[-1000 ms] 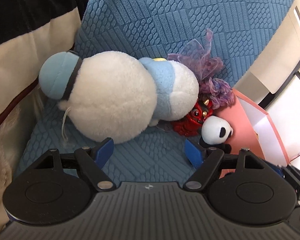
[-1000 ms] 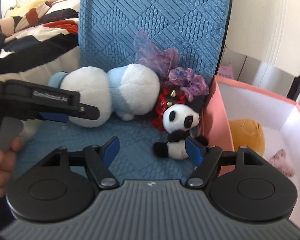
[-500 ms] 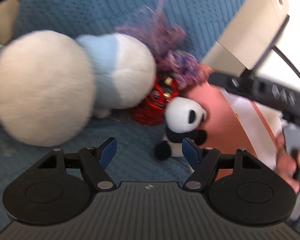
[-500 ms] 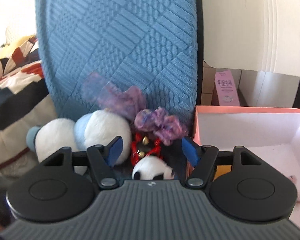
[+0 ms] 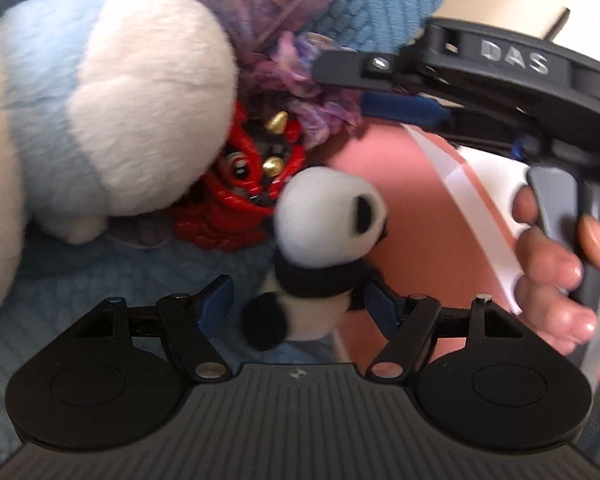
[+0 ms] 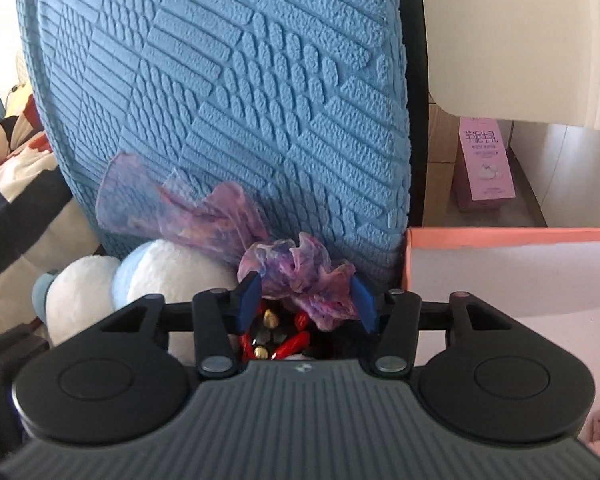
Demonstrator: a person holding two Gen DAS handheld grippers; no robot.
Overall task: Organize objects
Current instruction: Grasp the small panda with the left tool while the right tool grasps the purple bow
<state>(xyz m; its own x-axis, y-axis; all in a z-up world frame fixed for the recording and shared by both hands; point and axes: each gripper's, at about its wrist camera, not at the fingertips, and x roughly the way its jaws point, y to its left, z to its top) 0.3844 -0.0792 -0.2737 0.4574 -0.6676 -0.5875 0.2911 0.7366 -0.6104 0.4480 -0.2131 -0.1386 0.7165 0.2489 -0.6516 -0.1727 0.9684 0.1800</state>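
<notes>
1. panda work first: the small black-and-white plush panda [image 5: 324,248] sits on the blue textured chair seat [image 5: 80,280], touching the pink cardboard box [image 5: 428,208]. the left gripper [image 5: 296,300] has its jaws about half open around the panda's body, the right pad touching it, the left pad apart; centre it, then close gently on the soft body.
2. the right gripper [image 6: 306,300] has its jaws closing around the crumpled purple gauze pouch [image 6: 300,276], pads not clearly pressing yet.
3. only the left view shows the panda and the hand [image 5: 556,264]; only the right view shows the box's white inside.
</notes>
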